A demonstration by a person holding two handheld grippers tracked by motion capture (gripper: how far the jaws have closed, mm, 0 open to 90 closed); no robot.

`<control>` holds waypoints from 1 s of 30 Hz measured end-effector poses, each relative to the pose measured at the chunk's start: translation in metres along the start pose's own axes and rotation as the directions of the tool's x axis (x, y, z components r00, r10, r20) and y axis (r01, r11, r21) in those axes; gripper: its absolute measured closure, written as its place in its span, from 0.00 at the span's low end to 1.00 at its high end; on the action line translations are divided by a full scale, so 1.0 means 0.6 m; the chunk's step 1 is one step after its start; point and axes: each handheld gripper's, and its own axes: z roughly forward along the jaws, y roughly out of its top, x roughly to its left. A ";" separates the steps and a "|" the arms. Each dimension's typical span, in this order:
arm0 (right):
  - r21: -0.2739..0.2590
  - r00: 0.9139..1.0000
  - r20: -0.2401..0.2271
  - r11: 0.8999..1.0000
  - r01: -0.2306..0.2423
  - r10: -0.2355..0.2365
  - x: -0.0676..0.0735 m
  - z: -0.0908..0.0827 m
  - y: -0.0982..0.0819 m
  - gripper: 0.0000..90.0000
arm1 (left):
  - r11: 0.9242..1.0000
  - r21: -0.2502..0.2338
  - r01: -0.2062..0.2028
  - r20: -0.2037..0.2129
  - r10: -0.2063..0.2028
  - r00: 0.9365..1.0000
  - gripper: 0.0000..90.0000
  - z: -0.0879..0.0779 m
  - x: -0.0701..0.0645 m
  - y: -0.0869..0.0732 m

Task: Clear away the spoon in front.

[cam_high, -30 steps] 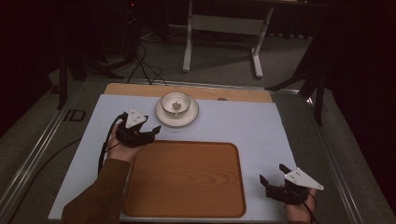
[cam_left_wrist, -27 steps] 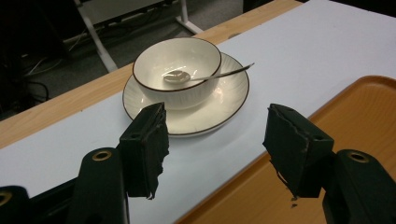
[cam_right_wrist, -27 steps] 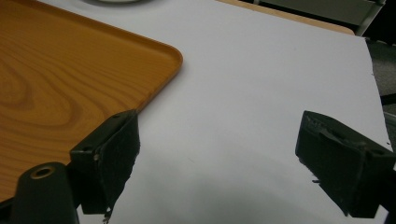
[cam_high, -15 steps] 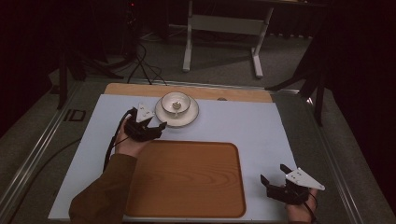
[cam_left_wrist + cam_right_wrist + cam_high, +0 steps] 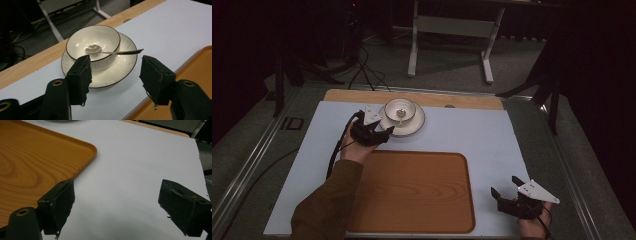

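While L gripper (image 5: 384, 133) nears plate (image 5: 126, 65), jaws apart, nothing between; just been closing a bit.
Bowl (image 5: 93, 42) on plate at far edge of mat (image 5: 472, 132), beyond tray (image 5: 412, 190); spoon (image 5: 113, 52) in bowl, handle over rim toward gripper. Best to come in level w/ plate rim, one pad under and one over, squeeze slow so bowl & spoon don't slide. R gripper (image 5: 511, 191) idle near front right corner, jaws wide, empty. Hard to tell: gap btw pads and rim; plate's far side hidden behind bowl.
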 end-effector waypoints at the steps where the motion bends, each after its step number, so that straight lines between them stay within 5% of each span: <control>1: 0.000 1.000 0.000 1.000 0.000 0.000 0.000 0.000 0.000 0.15 | 1.000 0.000 0.000 0.001 0.000 1.000 0.48 0.002 0.001 0.000; 15: 0.001 1.000 -0.002 1.000 0.001 -0.001 -0.001 0.001 0.000 0.15 | 0.999 0.041 -0.032 0.021 0.031 0.999 0.51 0.049 -0.019 0.008; 30: 0.001 1.000 -0.005 1.000 -0.007 0.007 -0.005 0.000 -0.002 0.15 | 0.990 0.103 -0.096 -0.013 0.098 0.995 0.62 0.099 -0.034 0.026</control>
